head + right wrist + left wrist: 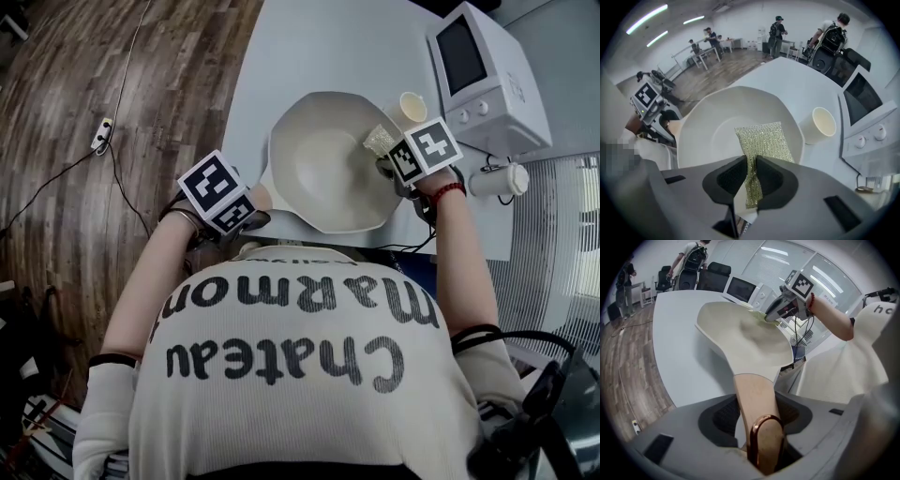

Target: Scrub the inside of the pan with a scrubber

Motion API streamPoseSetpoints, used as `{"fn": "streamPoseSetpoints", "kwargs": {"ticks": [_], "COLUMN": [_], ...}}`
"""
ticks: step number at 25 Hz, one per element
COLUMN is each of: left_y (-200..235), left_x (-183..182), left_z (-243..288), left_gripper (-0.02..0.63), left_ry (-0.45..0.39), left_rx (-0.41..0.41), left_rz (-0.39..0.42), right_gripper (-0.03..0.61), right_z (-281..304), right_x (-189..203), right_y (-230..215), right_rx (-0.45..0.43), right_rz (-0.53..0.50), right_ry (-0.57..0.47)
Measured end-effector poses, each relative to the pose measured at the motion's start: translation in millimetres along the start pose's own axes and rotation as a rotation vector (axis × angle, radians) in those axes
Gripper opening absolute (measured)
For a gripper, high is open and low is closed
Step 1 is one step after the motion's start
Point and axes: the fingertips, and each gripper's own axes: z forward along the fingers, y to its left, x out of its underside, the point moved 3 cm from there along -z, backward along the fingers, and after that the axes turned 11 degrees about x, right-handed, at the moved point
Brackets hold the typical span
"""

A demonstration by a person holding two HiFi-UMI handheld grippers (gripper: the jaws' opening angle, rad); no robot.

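Note:
A cream pan (323, 164) with a faceted rim sits on the pale table (309, 47). Its tan handle (754, 399), tipped with a copper loop, runs between the pads of my left gripper (757, 413), which is shut on it. My right gripper (751, 176) points down over the pan's right side, shut on a glittery gold-green scrubber (764, 140). The scrubber hangs flat just above the inner wall of the pan (712, 126). In the head view the scrubber (379, 141) is at the pan's right rim, ahead of the right gripper (389, 159). The left gripper (255, 206) is at the pan's near left.
A paper cup (408, 108) stands just beyond the pan's right rim. A white microwave (483, 75) is at the far right, and a white cylinder (502, 178) lies beside my right wrist. Cables trail at the table's near edge. People stand far off in the room.

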Motion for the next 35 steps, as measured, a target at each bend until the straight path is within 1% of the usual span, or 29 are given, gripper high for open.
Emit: {"fn": "streamPoseSetpoints", "kwargs": {"ticks": [2, 3, 5, 8, 9, 10, 11, 13, 15, 17, 22, 24, 26, 30, 35], "left_y": [-0.1, 0.0, 0.4, 0.6, 0.5, 0.4, 0.2, 0.0, 0.3, 1.0, 1.0, 1.5, 2.4, 3.0, 3.0], "left_x": [-0.8, -1.2, -1.1, 0.2, 0.4, 0.3, 0.0, -1.3, -2.3, -2.3, -1.3, -1.6, -1.3, 0.0, -1.3], "left_z": [-0.1, 0.0, 0.3, 0.0, -0.3, -0.4, -0.2, 0.8, 1.3, 1.1, 0.4, 0.5, 0.6, 0.2, 0.7], "left_gripper": [0.207, 0.207, 0.207, 0.207, 0.207, 0.207, 0.207, 0.207, 0.207, 0.207, 0.207, 0.207, 0.207, 0.207, 0.206], "left_ry": [0.002, 0.002, -0.001, -0.002, -0.002, -0.002, -0.002, 0.000, 0.005, 0.011, 0.020, 0.024, 0.021, 0.010, 0.003], "left_rx": [0.000, 0.001, 0.005, 0.010, 0.010, 0.007, 0.005, 0.001, -0.001, -0.002, 0.008, 0.009, 0.013, 0.022, 0.035], "left_rz": [0.001, 0.001, -0.001, -0.004, -0.003, -0.001, 0.000, 0.003, 0.007, 0.010, 0.019, 0.024, 0.025, 0.023, 0.004], "right_gripper": [0.061, 0.061, 0.061, 0.061, 0.061, 0.061, 0.061, 0.061, 0.061, 0.061, 0.061, 0.061, 0.061, 0.061, 0.061], "right_z": [2.1, 5.1, 11.2, 15.0, 16.1, 18.1, 21.1, 29.6, 38.2, 44.6, 46.2, 41.6, 36.7, 24.9, 13.1], "right_x": [-10.3, -15.3, -24.9, -35.7, -38.6, -41.7, -45.2, -52.9, -59.7, -64.4, -69.0, -68.0, -65.5, -58.2, -44.0], "right_y": [25.0, 40.5, 76.4, 127.4, 139.0, 146.7, 150.8, 151.9, 153.5, 160.0, 173.7, 175.5, 178.6, 185.9, 186.5], "right_rx": [-0.096, -0.164, -0.338, -0.621, -0.690, -0.739, -0.767, -0.789, -0.803, -0.817, -0.843, -0.882, -0.910, -0.944, -0.982], "right_rz": [0.010, 0.020, 0.061, 0.170, 0.216, 0.265, 0.317, 0.425, 0.511, 0.561, 0.638, 0.646, 0.631, 0.578, 0.542], "right_ry": [-0.046, -0.063, -0.091, -0.114, -0.116, -0.118, -0.123, -0.136, -0.140, -0.136, -0.107, -0.082, -0.059, -0.034, -0.005]}}
